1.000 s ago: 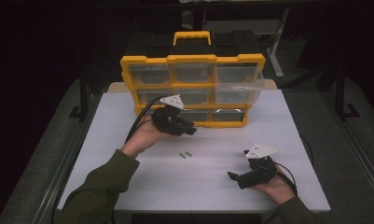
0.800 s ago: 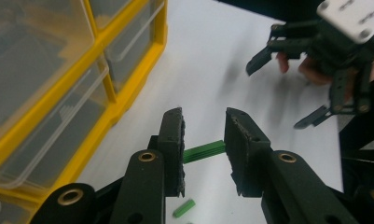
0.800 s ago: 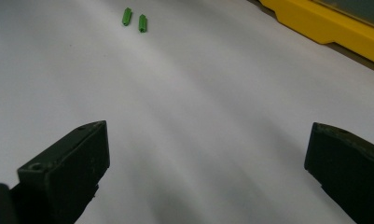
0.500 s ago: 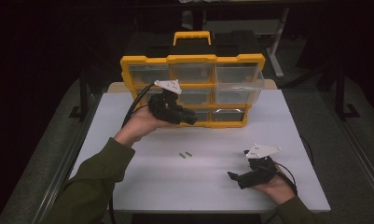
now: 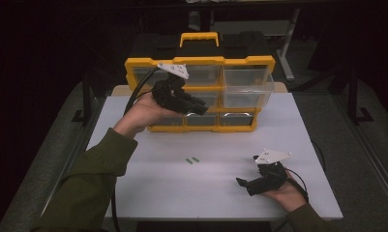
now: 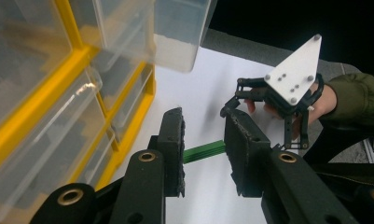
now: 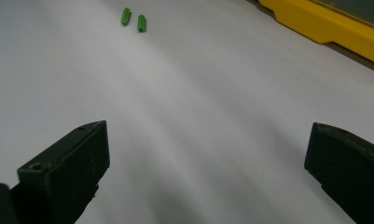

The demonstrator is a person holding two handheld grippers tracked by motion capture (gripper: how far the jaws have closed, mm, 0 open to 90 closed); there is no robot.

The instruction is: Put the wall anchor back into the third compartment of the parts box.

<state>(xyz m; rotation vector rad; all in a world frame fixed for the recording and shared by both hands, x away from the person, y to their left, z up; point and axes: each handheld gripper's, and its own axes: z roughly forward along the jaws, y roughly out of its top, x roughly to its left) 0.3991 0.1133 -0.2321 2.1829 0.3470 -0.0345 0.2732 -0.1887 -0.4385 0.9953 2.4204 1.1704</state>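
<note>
We read this as the carry step: left claw [image 6: 203, 149] is clamped on a green stick [image 6: 204, 151], pinched crosswise between the pads, and held up in front of the yellow drawer organizer [image 5: 200, 62] at about the middle row. In the high view the left claw [image 5: 194, 104] sits just beside the centre drawers; the top-right clear drawer [image 5: 246, 86] is pulled out and looks like the likely drop spot, though we can't tell from here what it holds. Two more green sticks [image 5: 192, 159] lie on the white surface [image 5: 148, 193], near centre, well apart from both claws. Right claw [image 5: 245, 183] rests near the right edge of the surface, jaws wide apart, nothing between them. Next move calls for shifting the left claw right and over the rim of the open drawer, then opening the pads with the stick clear of the drawer wall.
</note>
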